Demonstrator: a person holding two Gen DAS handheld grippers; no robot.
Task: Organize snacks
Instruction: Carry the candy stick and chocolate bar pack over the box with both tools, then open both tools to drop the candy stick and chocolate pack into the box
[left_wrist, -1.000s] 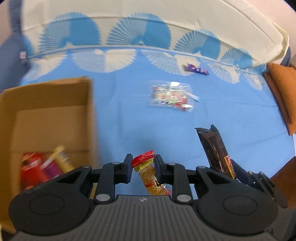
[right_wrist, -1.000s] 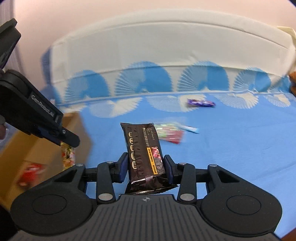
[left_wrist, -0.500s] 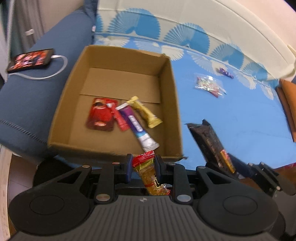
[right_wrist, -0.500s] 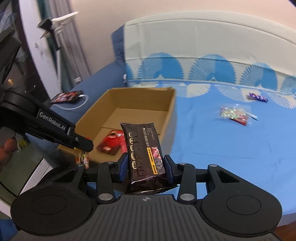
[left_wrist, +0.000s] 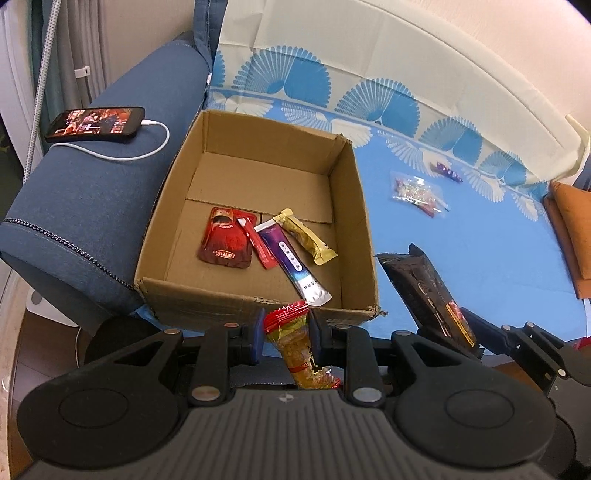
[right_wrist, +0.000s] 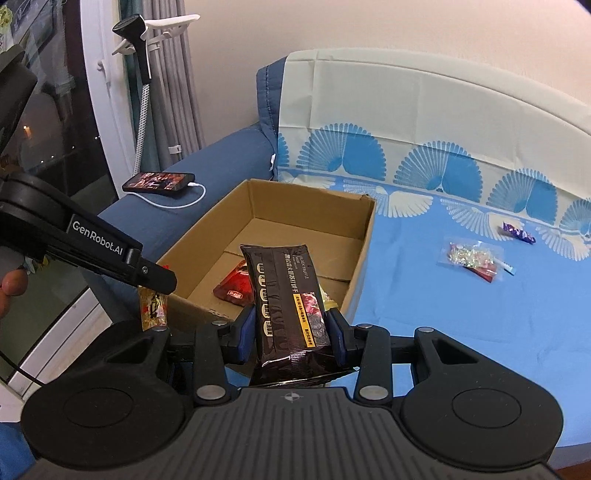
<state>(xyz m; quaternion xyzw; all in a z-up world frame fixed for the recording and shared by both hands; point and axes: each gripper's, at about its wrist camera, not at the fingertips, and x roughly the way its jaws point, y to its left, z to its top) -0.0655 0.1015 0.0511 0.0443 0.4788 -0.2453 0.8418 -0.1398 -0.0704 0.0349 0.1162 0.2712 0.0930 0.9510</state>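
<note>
My left gripper is shut on a red-and-yellow snack packet, held just before the near wall of an open cardboard box. The box holds a red pouch, a purple stick and a gold bar. My right gripper is shut on a dark biscuit pack, near the box's front right corner. A clear candy bag and a purple candy lie on the blue sheet.
A phone on a white cable lies on the blue sofa arm left of the box. An orange cushion sits at the far right. A window and curtain stand at the left.
Both grippers swung left from over the blue sheet to the box, carrying their packs. The box now lies right ahead of both.
</note>
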